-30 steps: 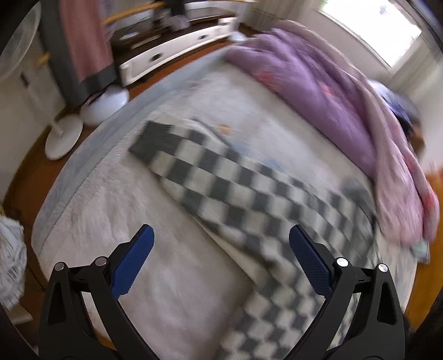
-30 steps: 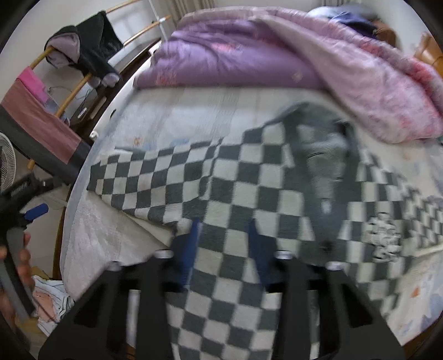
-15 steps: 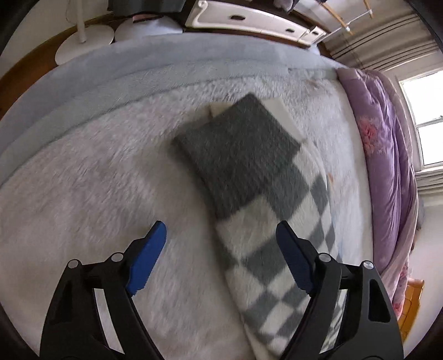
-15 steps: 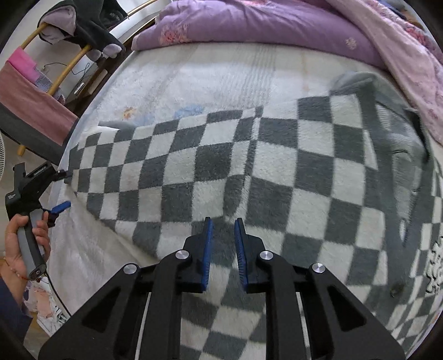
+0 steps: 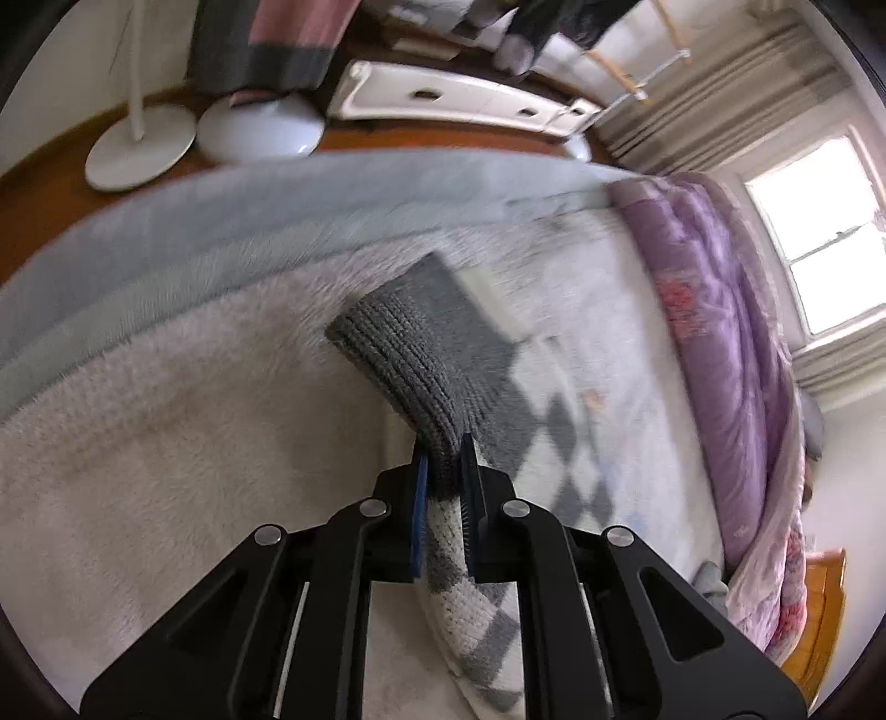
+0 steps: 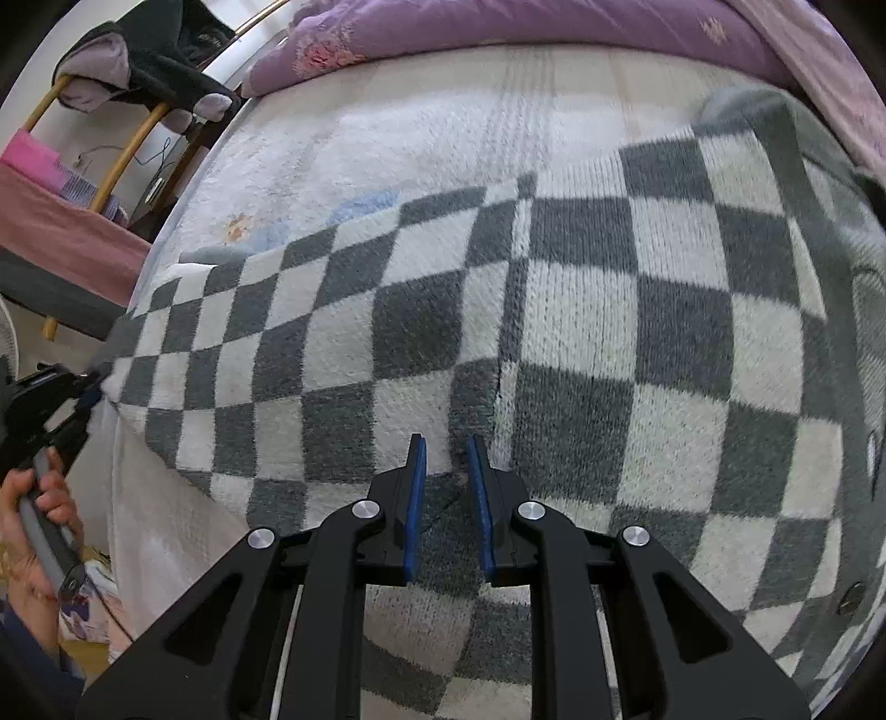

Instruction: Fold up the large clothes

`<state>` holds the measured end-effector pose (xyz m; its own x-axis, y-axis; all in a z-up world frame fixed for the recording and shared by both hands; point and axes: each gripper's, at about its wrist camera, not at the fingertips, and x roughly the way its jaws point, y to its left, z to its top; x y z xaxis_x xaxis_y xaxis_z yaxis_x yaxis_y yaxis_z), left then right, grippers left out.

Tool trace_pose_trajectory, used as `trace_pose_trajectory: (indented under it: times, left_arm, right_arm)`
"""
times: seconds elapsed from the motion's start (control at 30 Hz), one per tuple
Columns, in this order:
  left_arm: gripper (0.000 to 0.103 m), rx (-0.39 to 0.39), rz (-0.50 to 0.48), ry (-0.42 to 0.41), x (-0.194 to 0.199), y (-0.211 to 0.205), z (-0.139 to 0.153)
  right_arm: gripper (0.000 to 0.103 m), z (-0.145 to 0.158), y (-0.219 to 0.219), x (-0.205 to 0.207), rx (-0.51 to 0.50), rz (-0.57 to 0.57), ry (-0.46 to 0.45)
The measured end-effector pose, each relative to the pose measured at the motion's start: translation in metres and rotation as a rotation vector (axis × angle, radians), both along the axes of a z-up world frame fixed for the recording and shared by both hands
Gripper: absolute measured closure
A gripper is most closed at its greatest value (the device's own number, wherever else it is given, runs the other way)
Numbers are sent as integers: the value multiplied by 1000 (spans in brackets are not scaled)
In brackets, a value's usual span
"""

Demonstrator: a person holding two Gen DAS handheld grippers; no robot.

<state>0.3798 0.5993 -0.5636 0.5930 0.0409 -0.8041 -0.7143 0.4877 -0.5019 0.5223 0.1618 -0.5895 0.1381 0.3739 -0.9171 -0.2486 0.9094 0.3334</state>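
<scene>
A: What does the left wrist view give that the right one lacks?

B: The sleeve's end. The left gripper [image 5: 444, 462] has its jaws clamped on the grey ribbed cuff [image 5: 407, 363] of the checkered sweater [image 6: 581, 332], low in the middle of the frame. The cuff rises from the jaws toward the upper left, lifted off the white fluffy blanket [image 5: 166, 443]. A window [image 5: 825, 232] at the right edge and two white fan bases [image 5: 144, 147] on the floor at the upper left appear only here.

A: And the right wrist view?

B: The body of the sweater, spread flat over the bed and filling most of the frame. The right gripper [image 6: 446, 471] sits at the lower centre with its jaws narrow and a ridge of the knit between them; whether the pads pinch it I cannot tell. At the far left a hand [image 6: 39, 515] holds the other gripper at the sleeve tip.

A: Which way does the sleeve run?

B: In the right view its long axis goes from the centre out to the left edge, sloping slightly down. The purple quilt [image 6: 498, 27] lies along the top.
</scene>
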Motion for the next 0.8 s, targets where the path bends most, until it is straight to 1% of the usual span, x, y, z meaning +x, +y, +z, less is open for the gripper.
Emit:
trace_pose_trajectory:
  times: [0.07,0.13,0.17,0.2,0.3,0.33,0.37,0.4,0.43,0.47,0.53,0.57,0.63,0.67,0.73,0.77,0.8]
  left_arm:
    - [93,36,-17,-22,5,-10,19]
    - [93,70,-31,-68,2,-26,44]
    - [93,84,-38,-78,3,-32,53]
    - [93,119,-59,-96,2,-44,69]
    - [93,192,-118,-120,10,-75,101]
    - [93,217,-141,-122,14,-86,112]
    - [93,241,-171,-139,16,-102,128]
    - [93,254,-185,-157,17,-111,137]
    - [93,266,-202,-169,20,-124,148]
    - [93,306,-234,-162,25,-146,163]
    - [93,358,-270,-164,31,-176,180]
    - [93,367,-293,-174,37,-200,189]
    - [93,390,-335,-175,48,-236,199]
    - [93,398,-368,-176,58,-266,203]
    - [93,387,-425,-178,76,-308,203]
    - [93,388,-454,-173,84,-331,202]
    - [93,409,-497,-163,96,-366,200]
  right_arm:
    - [89,-8,-2,0,1,-9,28]
    - [94,-20,-5,0,-4,-35,58]
    - [94,-26,-7,1,-2,-41,85]
    - [94,-36,-9,3,12,-46,130]
    - [95,-45,-20,9,83,-72,189]
    - [95,-42,-27,11,121,-79,210]
    - [95,-36,-33,11,153,-85,209]
    - [92,-27,-41,9,183,-89,195]
    - [92,-16,-52,5,203,-88,175]
    - [92,-6,-64,1,215,-90,156]
    - [91,16,-99,-12,225,-100,120]
    - [90,23,-113,-17,223,-108,104]
    - [89,40,-158,-32,204,-136,58]
    - [89,47,-180,-38,194,-152,37]
    - [89,62,-238,-52,157,-200,-4]
    - [89,66,-258,-59,146,-218,-21]
    - [89,73,-292,-66,128,-255,-46]
